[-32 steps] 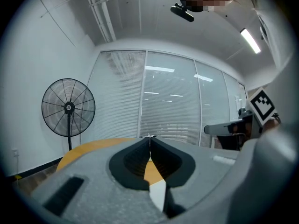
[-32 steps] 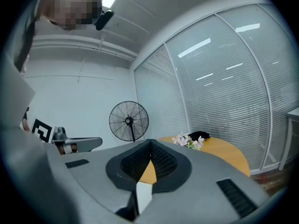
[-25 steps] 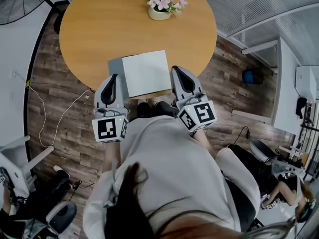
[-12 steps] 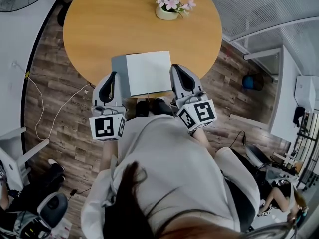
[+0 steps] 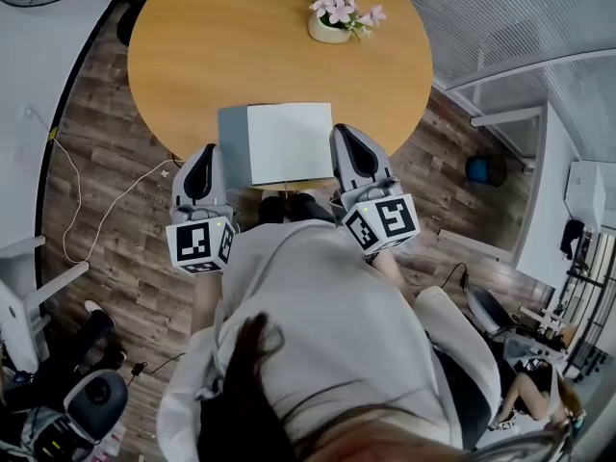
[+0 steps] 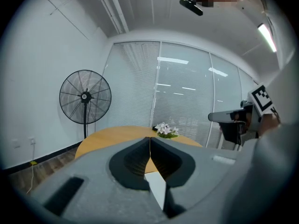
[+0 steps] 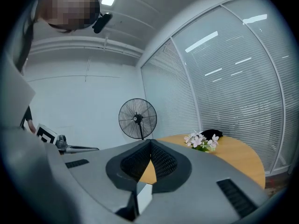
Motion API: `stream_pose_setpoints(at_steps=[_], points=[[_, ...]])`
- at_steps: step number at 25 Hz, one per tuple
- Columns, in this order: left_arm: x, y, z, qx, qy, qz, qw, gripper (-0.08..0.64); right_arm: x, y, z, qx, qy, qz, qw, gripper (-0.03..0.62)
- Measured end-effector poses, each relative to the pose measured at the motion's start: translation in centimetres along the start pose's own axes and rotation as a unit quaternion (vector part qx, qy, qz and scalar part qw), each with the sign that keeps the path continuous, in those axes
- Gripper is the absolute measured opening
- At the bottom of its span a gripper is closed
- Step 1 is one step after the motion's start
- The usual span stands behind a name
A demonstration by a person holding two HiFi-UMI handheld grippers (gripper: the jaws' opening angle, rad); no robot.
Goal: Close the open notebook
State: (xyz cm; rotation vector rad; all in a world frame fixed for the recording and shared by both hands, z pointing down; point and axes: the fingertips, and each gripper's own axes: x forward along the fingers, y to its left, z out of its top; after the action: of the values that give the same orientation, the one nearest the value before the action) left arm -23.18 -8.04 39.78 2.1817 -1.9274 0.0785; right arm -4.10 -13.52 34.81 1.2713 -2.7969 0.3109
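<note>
The open notebook [image 5: 289, 143] was seen lying flat on the round table [image 5: 221, 37], at its near edge, between the two grippers and just ahead of their tips. The left gripper [image 5: 205, 154] was clenched, its jaws together on nothing, and was held just beside the grey leaf [image 5: 232, 141] of the notebook; a contact could not be confirmed. The right gripper [image 5: 346, 135] was also clenched and empty, just beside the white page.

The closing was judged as not yet begun. To do it well, a closed tip should be slid under the outer edge of one leaf, and the leaf should be lifted and swung over the spine. Meanwhile the other leaf should be pressed down by the other gripper, so that the notebook is not pushed off the near edge. The flower pot [image 5: 332, 25], far ahead of both grippers, was not in the way.
</note>
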Motion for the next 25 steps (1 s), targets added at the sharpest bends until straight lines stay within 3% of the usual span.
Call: stream_pose_setpoints(at_steps=[5, 14, 21, 25], points=[[-0.5, 0.8, -1.7, -0.012, 0.028, 0.002, 0.9995, 0.018, 0.0, 0.4, -0.2, 0.001, 0.003, 0.007, 1.0, 0.003], [-1.3, 2.0, -6.9, -0.065, 0.092, -0.019, 0.9935, 0.02, 1.0, 3.0, -1.3, -0.006, 0.019, 0.047, 0.999, 0.003], [-2.2, 2.6, -13.2, -0.087, 0.163, -0.021, 0.9825, 0.028, 1.9, 3.7, -1.9, -0.05, 0.039, 0.054, 0.997, 0.003], [-2.5, 3.1, -16.5, -0.102, 0.202, -0.024, 0.9737, 0.078, 2.6, 3.9, -2.4, -0.037, 0.046, 0.056, 0.997, 0.003]])
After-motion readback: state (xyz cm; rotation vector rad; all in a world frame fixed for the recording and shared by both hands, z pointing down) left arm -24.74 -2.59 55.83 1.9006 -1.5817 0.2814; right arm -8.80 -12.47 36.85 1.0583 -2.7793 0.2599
